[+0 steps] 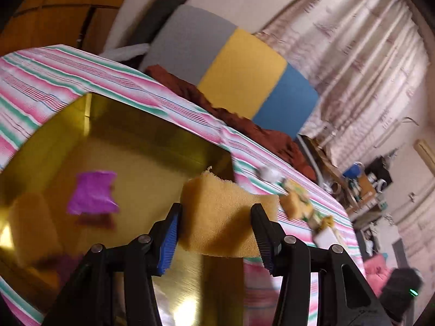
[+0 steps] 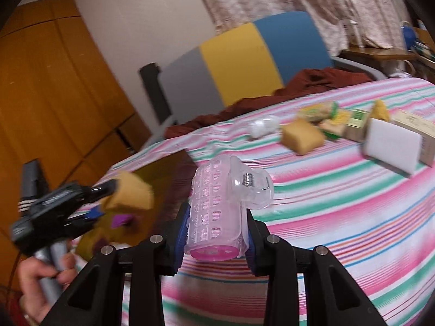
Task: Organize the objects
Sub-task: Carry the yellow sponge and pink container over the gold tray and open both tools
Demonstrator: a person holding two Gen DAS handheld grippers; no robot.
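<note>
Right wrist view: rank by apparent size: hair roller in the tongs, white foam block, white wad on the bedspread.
1. hair roller, largest, though nearness inflates it
2. white foam block
3. white wad, smallest

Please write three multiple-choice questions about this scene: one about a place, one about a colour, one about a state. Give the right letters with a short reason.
1. Where does the purple piece lie?
A. inside the gold tray
B. on the striped cloth
C. on the chair

2. What colour is the sponge in the left gripper?
A. white
B. yellow
C. green

3. What is the state of the right gripper?
A. open and empty
B. shut on a box
C. shut on the clear hair roller

Answers: 1 A, the piece rests on the tray's floor; 2 B, yellow foam sits between the fingers; 3 C, both pads press the roller.
</note>
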